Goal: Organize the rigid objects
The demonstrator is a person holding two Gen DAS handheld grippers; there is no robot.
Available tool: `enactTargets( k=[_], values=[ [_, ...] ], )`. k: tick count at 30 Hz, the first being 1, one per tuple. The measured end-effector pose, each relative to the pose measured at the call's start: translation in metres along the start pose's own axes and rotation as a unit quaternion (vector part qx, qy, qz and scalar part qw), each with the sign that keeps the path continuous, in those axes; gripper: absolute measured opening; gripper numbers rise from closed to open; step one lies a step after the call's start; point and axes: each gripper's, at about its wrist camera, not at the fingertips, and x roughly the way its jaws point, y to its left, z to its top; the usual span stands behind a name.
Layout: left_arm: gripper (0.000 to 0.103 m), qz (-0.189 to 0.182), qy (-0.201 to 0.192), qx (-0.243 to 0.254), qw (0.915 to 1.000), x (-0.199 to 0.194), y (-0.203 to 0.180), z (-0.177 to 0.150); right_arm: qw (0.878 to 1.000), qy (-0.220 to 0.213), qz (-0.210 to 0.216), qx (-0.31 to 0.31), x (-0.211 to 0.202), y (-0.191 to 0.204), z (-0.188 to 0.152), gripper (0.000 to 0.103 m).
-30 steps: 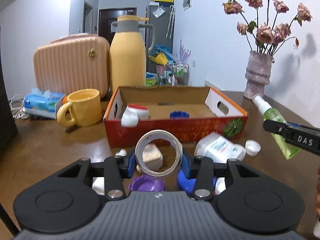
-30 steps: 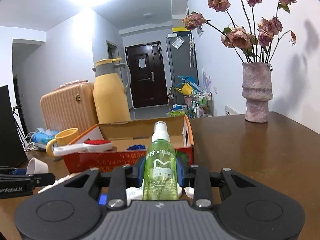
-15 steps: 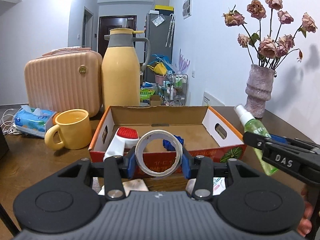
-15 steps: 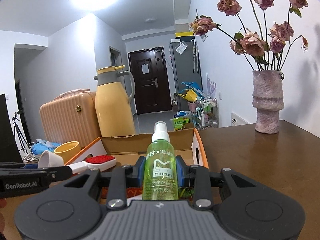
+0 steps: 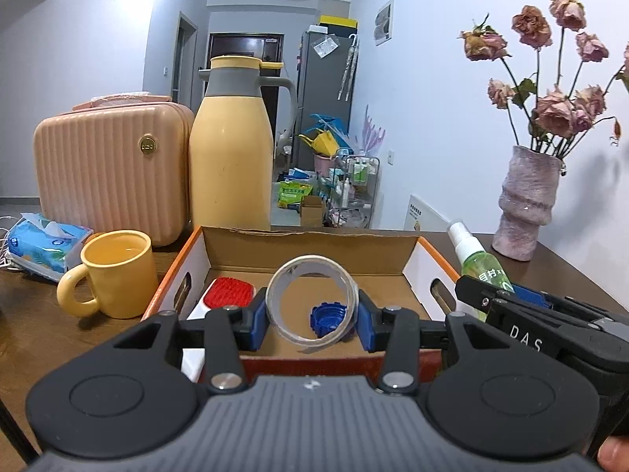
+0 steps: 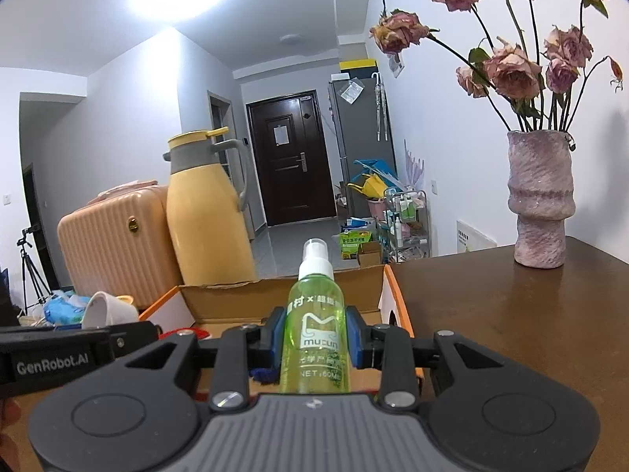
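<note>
Both loads hang over the cardboard box (image 5: pixel 426 271) — the left gripper (image 5: pixel 312 310) clamps a tape roll (image 5: pixel 312 303), the right gripper (image 6: pixel 315 340) a green spray bottle (image 6: pixel 316 330). This looks like the drop-off step; next, lower and let go inside, clear of the blue cap (image 5: pixel 328 316).

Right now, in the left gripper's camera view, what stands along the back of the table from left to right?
Tissue pack → yellow mug → pink case → yellow thermos jug → cardboard box → green spray bottle → vase of dried roses.
</note>
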Motion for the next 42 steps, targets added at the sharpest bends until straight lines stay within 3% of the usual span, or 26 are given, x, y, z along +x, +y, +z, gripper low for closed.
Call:
enactTargets(
  k=[19, 38, 40, 42],
  values=[
    [0.044, 0.025, 0.023, -0.021, 0.9992, 0.065, 0.001, 0.022, 1.000, 0.001, -0.006, 0.009, 0.059, -0.007, 0.019, 0.030],
    [0.044, 0.049, 0.066, -0.027, 0.9962, 0.101, 0.011, 0.024, 0.999, 0.041, -0.008, -0.010, 0.098, -0.006, 0.020, 0.031],
    [0.049, 0.054, 0.067, -0.026, 0.9960, 0.100, 0.009, 0.025, 0.998, 0.054, -0.007, -0.011, 0.102, -0.007, 0.020, 0.031],
    [0.084, 0.062, 0.062, -0.024, 0.9958, 0.098, 0.009, 0.025, 0.997, 0.071, -0.008, -0.004, 0.105, -0.011, 0.019, 0.035]
  ],
)
